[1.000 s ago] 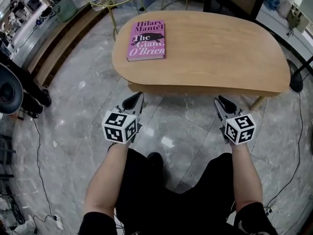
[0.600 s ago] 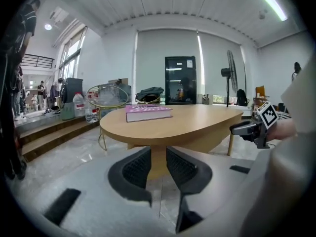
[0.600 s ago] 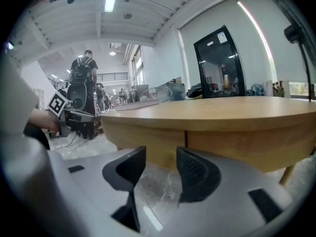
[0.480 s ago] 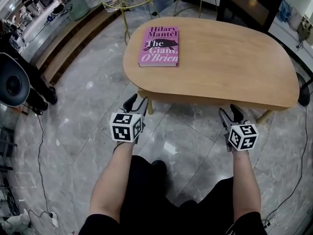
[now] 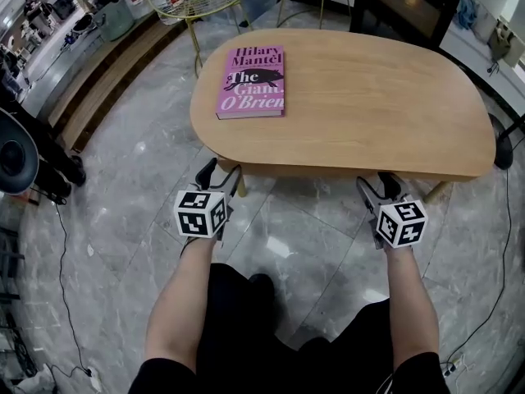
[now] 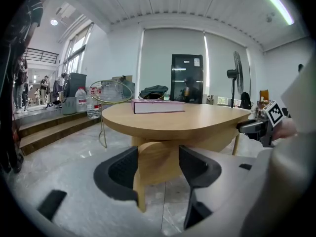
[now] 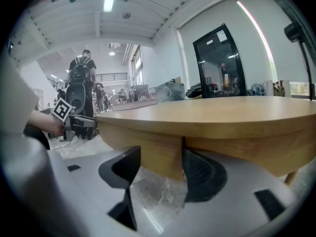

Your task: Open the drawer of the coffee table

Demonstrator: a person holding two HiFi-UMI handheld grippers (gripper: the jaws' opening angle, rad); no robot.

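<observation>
**Coffee table (image 5: pixel 369 97) on a marble floor (image 5: pixel 279 220), just ahead of the person, with both grippers released at its near edge.**

Left gripper (image 5: pixel 221 171): the jaws have just been opening and stand wide, gripping nothing; the table's curved leg (image 6: pixel 158 164) shows in the gap beyond them. Right gripper (image 5: pixel 379 183): the jaws have likewise just been opening, with neither pad pressing on the wooden panel (image 7: pixel 153 149) under the top that shows between them. The two grippers are well apart along the edge. A pink book (image 5: pixel 250 80) lies flat on the left end of the top.
</observation>
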